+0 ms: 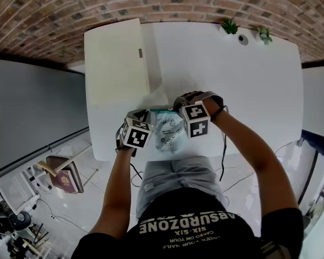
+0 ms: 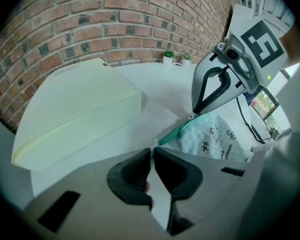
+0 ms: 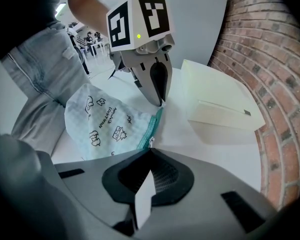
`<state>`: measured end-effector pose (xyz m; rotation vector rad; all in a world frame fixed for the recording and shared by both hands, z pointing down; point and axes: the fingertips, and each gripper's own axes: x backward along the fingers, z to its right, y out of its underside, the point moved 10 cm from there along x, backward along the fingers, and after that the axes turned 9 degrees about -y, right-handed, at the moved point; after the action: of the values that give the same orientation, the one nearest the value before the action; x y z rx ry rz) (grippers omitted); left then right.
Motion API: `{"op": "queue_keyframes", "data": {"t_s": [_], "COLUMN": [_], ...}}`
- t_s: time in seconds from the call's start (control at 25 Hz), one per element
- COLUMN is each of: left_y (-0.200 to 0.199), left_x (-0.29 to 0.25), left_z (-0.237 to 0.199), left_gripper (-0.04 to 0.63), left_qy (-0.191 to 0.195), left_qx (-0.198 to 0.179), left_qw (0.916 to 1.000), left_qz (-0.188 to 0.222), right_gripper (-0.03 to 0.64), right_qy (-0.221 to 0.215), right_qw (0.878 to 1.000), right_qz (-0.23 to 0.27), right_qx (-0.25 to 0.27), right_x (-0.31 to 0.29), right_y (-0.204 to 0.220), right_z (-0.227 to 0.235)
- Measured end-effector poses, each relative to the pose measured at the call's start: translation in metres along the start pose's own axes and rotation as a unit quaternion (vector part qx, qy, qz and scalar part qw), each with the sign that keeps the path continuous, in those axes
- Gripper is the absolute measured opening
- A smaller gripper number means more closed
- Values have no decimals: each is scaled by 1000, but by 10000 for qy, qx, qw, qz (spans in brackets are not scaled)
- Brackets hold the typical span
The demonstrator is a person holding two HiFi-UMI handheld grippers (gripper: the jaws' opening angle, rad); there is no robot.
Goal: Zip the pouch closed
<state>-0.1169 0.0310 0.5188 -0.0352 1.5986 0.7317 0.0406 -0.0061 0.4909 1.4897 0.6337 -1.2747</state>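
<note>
The pouch (image 1: 168,134) lies at the near edge of the desk (image 1: 232,80), stretched between both tools. The left claw (image 2: 152,154) is clenched on the corner at one end of the teal zip (image 2: 177,131). The right claw (image 3: 149,151) is clamped tight on the small pull (image 3: 151,142) at the other end. The zip looks flat and joined, so closing is probably done, though the view is too coarse to be sure.

We've got the pouch (image 1: 167,134) at the near edge of the table (image 1: 232,90), left gripper (image 2: 151,153) on its eleven o'clock corner, right gripper (image 3: 150,151) at one; box (image 1: 116,63) behind at eleven, plants (image 1: 229,26) farther at one.
</note>
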Motion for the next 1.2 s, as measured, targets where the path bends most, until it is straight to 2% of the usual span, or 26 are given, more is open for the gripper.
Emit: {"op": "queue_keyframes", "data": {"t_s": [1.2], "left_y": [1], "left_x": [0], "left_z": [0], "left_gripper": [32], "left_qy": [-8], "left_qx": [-43], "left_qw": [10000], "left_qz": [27], "right_gripper": [-2], "right_qy": [70], "right_qw": [9991], "right_qz": [-95], "right_qx": [-409], "right_x": [5], "right_y": [26], "right_z": [-9]}}
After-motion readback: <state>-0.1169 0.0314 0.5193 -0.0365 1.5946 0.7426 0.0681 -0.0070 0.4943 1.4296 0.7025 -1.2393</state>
